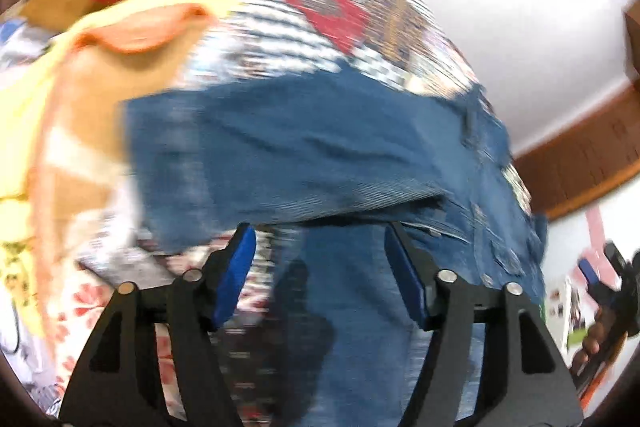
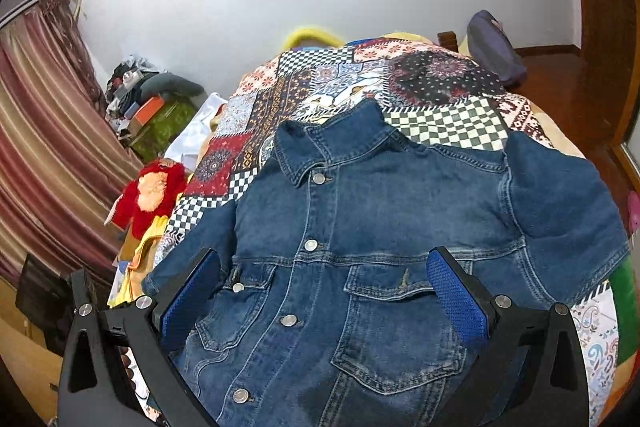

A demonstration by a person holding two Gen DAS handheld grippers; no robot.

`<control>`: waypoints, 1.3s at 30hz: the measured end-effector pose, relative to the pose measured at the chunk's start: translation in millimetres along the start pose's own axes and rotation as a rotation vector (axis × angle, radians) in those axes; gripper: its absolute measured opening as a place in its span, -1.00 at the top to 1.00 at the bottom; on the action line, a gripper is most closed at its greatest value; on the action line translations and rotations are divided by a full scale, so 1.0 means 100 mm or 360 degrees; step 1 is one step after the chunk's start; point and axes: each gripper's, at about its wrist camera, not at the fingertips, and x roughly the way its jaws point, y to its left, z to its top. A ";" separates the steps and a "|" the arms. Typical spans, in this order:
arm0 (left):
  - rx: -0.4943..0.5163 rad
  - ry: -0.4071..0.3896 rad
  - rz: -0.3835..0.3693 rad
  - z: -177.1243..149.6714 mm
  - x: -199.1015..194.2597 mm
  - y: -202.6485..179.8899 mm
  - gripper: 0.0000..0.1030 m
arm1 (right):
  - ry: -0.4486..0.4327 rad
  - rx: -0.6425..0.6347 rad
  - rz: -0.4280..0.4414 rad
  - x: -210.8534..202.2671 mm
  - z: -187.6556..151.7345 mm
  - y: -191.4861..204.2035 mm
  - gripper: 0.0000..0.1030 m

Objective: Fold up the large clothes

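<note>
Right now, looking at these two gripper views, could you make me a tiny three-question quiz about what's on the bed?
1. True or false: the denim jacket lies buttoned, front up, on the patchwork quilt.
2. The right gripper is: A open, B shut on the collar.
3. What red item lies beside the bed?

Key: 1 true. 2 A. 3 a red fuzzy garment.

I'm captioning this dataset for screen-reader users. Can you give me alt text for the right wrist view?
A blue denim jacket lies front-up and buttoned on a patchwork bedspread, collar toward the far wall. The open right gripper hovers over its chest pockets, holding nothing. A red stuffed toy sits at the bed's left edge.
</note>
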 end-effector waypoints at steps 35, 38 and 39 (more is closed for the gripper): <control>0.0091 -0.0584 0.0467 0.29 -0.25 -0.31 0.55 | 0.0004 0.0096 -0.0037 0.00 -0.02 -0.14 -1.00; 0.0296 -0.0711 0.0437 0.39 -0.59 -0.75 0.55 | -0.0025 0.0074 -0.0081 -0.03 -0.02 -0.19 -1.00; 0.0358 -0.0742 0.0425 0.41 -0.66 -0.90 0.55 | -0.0034 0.0073 -0.0095 -0.04 -0.02 -0.21 -1.00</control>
